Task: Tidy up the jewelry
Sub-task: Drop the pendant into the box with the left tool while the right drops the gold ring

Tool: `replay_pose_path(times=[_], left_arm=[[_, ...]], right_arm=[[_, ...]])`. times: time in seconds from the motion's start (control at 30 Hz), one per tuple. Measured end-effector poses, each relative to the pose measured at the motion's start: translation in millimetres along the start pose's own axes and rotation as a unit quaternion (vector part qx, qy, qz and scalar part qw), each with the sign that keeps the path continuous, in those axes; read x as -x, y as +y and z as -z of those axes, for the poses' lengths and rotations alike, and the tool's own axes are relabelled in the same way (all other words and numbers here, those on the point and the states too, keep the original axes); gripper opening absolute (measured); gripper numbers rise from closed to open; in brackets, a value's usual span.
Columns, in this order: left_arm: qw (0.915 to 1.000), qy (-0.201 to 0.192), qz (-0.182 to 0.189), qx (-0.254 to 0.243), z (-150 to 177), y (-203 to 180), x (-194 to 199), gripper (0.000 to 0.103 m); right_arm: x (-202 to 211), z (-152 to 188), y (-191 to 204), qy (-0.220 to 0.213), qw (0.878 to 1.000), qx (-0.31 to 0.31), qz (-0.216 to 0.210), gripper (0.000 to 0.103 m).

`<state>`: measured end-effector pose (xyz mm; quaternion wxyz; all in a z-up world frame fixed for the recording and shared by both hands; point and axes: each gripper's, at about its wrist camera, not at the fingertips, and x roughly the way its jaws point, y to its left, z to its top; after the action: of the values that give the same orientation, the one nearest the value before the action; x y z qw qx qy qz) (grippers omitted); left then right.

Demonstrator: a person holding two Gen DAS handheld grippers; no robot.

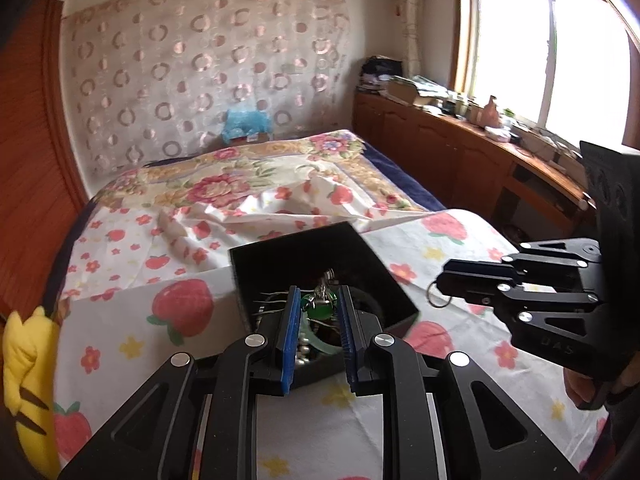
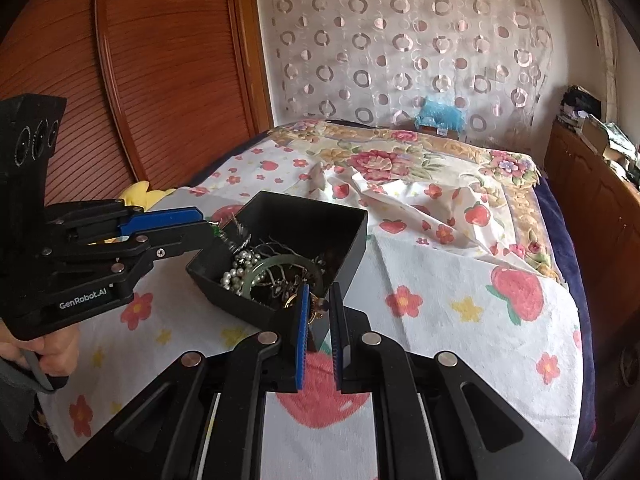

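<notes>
A black open box (image 2: pixel 352 236) sits on the strawberry-print cloth (image 2: pixel 440 340). It holds a pearl string (image 2: pixel 236 276), a pale green bangle (image 2: pixel 280 266) and dark tangled chains. In the left wrist view my left gripper (image 1: pixel 320 300) hangs over the box, its blue pads shut on a green pendant piece (image 1: pixel 318 308) with a silver clasp. The right wrist view shows the left gripper (image 2: pixel 210 230) at the box's left rim. My right gripper (image 1: pixel 438 286) is to the right of the box, shut on a small metal ring (image 1: pixel 437 299) that dangles from its tips. The same ring (image 2: pixel 318 310) shows gold between its pads.
The cloth lies over a bed with a floral quilt (image 1: pixel 224 188). A yellow plush toy (image 1: pixel 28 360) sits at the bed's left edge. A wooden cabinet (image 1: pixel 440 148) with clutter runs under the window on the right. A wooden slatted door (image 2: pixel 160 80) stands left. A hand (image 2: pixel 48 352) grips the left tool.
</notes>
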<state>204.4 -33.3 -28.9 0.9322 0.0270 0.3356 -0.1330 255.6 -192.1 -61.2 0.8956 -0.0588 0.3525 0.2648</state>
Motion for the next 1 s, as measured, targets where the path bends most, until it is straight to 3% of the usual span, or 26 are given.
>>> replay_pose_path(times=[0.13, 0.23, 0.37, 0.53, 0.7, 0.73, 0.8, 0.83, 1.0], left_arm=[[0.9999, 0.003, -0.008, 0.011, 4, 9, 0, 0.036], [0.9998, 0.002, -0.016, 0.014, 8, 15, 5, 0.039], [0.9992, -0.011, -0.032, 0.019, 15, 21, 21, 0.064], [0.9986, -0.016, -0.041, 0.029, 21, 28, 40, 0.082], [0.9973, -0.027, -0.054, 0.041, 25, 35, 58, 0.089], [0.9970, -0.028, -0.058, 0.042, 26, 36, 60, 0.091], [0.9962, -0.030, -0.069, 0.044, 29, 38, 64, 0.092], [0.9959, -0.030, -0.071, 0.047, 31, 39, 66, 0.094], [0.9945, -0.031, -0.077, 0.064, 42, 44, 78, 0.095]], right_arm=[[-11, -4, 3, 0.002, 1.000, -0.004, -0.004, 0.011], [-18, -6, 6, 0.002, 1.000, -0.002, -0.006, 0.011], [-26, -12, 12, -0.002, 1.000, 0.002, -0.008, 0.012], [-31, -17, 13, -0.006, 1.000, -0.005, -0.013, 0.012], [-36, -19, 17, -0.006, 1.000, 0.003, -0.004, 0.013], [-36, -20, 18, -0.007, 1.000, 0.005, 0.001, 0.016], [-35, -20, 18, -0.016, 1.000, 0.003, 0.007, 0.044], [-32, -19, 18, -0.023, 1.000, 0.001, 0.007, 0.049], [-18, -10, 16, -0.036, 0.999, -0.013, 0.017, 0.056]])
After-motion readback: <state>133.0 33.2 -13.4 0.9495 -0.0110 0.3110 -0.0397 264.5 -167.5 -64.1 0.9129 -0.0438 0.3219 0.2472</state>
